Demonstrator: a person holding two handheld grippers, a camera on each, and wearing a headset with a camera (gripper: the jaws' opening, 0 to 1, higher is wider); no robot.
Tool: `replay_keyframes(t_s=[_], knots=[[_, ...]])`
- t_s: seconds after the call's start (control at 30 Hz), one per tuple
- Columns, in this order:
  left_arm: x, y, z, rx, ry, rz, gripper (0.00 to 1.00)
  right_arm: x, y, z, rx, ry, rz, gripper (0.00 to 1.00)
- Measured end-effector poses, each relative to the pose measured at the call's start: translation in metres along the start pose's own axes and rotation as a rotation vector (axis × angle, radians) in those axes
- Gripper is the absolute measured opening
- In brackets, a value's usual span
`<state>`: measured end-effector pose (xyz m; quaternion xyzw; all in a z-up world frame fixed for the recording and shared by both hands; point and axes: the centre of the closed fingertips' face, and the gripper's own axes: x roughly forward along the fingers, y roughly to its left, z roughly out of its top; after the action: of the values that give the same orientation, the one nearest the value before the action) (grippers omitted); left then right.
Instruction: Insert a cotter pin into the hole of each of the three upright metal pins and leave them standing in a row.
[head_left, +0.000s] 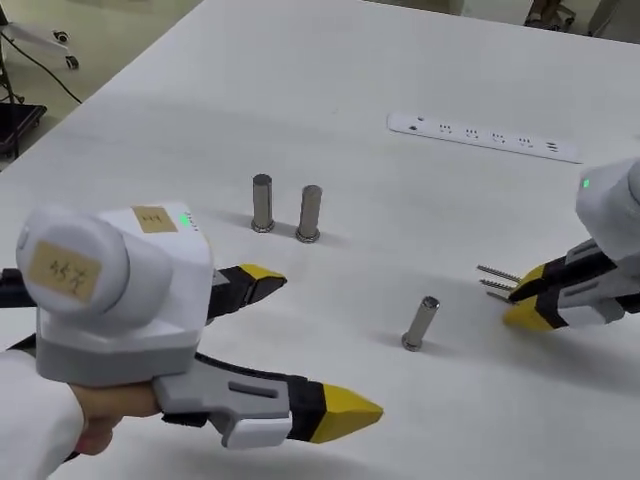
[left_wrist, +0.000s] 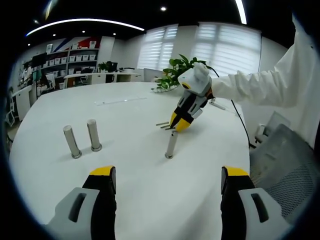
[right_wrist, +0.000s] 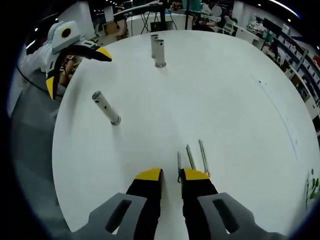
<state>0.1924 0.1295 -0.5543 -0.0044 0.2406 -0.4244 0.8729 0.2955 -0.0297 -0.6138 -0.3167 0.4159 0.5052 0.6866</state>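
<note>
Two steel pins (head_left: 262, 203) (head_left: 309, 213) stand upright side by side at mid table. A third pin (head_left: 421, 323) stands on its flanged base further right and nearer me. Three thin cotter pins (head_left: 497, 278) lie flat on the table, also seen as cotter pins (right_wrist: 190, 156). My right gripper (head_left: 527, 300) rests low at their near ends, its jaws narrowly open; one pin's end lies in the gap beside the right jaw. My left gripper (head_left: 310, 345) hovers wide open at the front left, holding nothing, with the third pin (left_wrist: 171, 145) ahead of it.
A white power strip (head_left: 480, 137) lies at the far right of the white table (head_left: 400, 60). A person's white sleeve (left_wrist: 260, 85) reaches in behind the right gripper (left_wrist: 180, 122). Chairs, desks and a plant stand beyond the table's edge.
</note>
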Motion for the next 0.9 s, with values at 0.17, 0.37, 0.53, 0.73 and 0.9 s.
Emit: replay_keyframes(t_s=[0.17,0.37,0.53,0.73,0.9], knots=[[0.0,-0.001,0.002,0.009,-0.001,-0.001,0.85,0.0,-0.001,-0.001,-0.023,0.007,0.003,0.04],[-0.004,0.0,0.006,0.013,-0.006,0.01,0.84,0.001,-0.004,0.001,-0.077,0.053,-0.015,0.0],[-0.007,0.002,0.009,0.009,-0.014,0.015,0.84,0.001,-0.002,0.001,-0.131,0.084,-0.012,0.0],[-0.008,0.001,0.01,0.009,-0.009,0.006,0.83,0.001,-0.003,0.001,-0.166,0.119,0.021,0.0],[-0.009,0.002,0.013,-0.004,-0.019,0.011,0.83,0.002,-0.005,-0.001,-0.191,0.181,0.041,0.0]])
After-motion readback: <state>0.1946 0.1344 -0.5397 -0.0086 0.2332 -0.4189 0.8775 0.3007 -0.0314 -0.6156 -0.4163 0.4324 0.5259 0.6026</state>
